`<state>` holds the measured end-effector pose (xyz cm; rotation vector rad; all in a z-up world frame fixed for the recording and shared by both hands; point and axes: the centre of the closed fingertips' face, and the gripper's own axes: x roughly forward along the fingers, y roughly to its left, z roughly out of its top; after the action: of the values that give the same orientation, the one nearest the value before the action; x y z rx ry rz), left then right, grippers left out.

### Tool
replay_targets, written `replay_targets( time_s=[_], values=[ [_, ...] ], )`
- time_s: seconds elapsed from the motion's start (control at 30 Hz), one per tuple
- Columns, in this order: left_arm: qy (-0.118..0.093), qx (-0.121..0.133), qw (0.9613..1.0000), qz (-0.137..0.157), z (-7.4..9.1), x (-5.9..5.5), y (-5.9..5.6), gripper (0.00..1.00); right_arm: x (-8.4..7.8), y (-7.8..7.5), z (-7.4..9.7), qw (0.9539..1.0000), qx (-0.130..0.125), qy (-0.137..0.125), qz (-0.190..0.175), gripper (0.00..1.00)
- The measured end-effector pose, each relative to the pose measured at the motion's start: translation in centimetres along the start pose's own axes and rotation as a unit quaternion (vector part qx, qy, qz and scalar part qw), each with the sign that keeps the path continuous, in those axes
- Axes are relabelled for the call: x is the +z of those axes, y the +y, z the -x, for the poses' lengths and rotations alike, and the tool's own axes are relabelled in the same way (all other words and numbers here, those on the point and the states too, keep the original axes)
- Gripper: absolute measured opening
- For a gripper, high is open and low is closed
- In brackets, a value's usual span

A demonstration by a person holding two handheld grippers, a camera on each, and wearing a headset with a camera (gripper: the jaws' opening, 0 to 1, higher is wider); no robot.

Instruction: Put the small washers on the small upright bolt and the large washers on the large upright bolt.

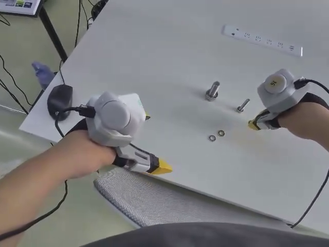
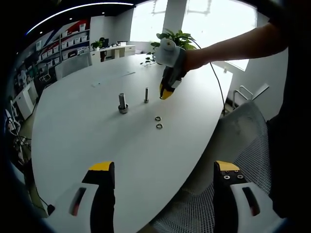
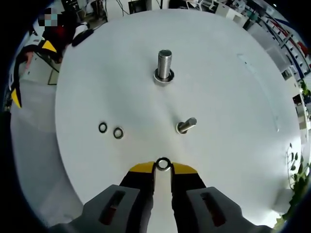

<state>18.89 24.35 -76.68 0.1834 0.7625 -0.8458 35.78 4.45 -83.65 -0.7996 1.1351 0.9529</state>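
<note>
The large upright bolt (image 1: 212,91) (image 3: 164,65) stands mid-table with a wider ring at its foot. The thinner small bolt (image 1: 242,105) (image 3: 186,125) stands just to its right. Two loose washers (image 1: 216,136) (image 3: 110,130) (image 2: 158,122) lie side by side on the white table (image 1: 169,56), nearer me than the bolts. My right gripper (image 1: 254,124) (image 3: 163,167) (image 2: 166,90) is shut on a washer (image 3: 163,164) pinched at its tips, a short way from the small bolt. Over the table's near edge, far from the bolts, my left gripper (image 1: 162,167) (image 2: 164,167) is open and holds nothing.
A white power strip (image 1: 262,40) lies at the far right of the table. A black mouse (image 1: 60,99) sits at the left corner. A grey mesh chair (image 1: 154,200) is just below the near table edge, under the left gripper.
</note>
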Motion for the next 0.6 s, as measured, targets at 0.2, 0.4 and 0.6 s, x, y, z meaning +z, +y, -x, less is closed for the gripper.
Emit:
replay_targets(
  time_s=[0.2,0.4,0.6],
  values=[
    [0.003,-0.001,1.0,0.002,-0.1,-0.1,0.0,0.83,1.5,-1.0,0.8,0.9999,-0.007,-0.008,0.008,0.13],
    [0.004,-0.002,1.0,0.005,-0.1,-0.1,-0.1,0.81,3.0,-1.7,1.6,0.9997,-0.012,-0.019,0.013,0.13],
    [0.008,-0.001,1.0,0.005,-0.2,-0.3,0.1,0.8,3.9,-2.4,2.1,0.9994,-0.017,-0.025,0.017,0.13]
  ],
)
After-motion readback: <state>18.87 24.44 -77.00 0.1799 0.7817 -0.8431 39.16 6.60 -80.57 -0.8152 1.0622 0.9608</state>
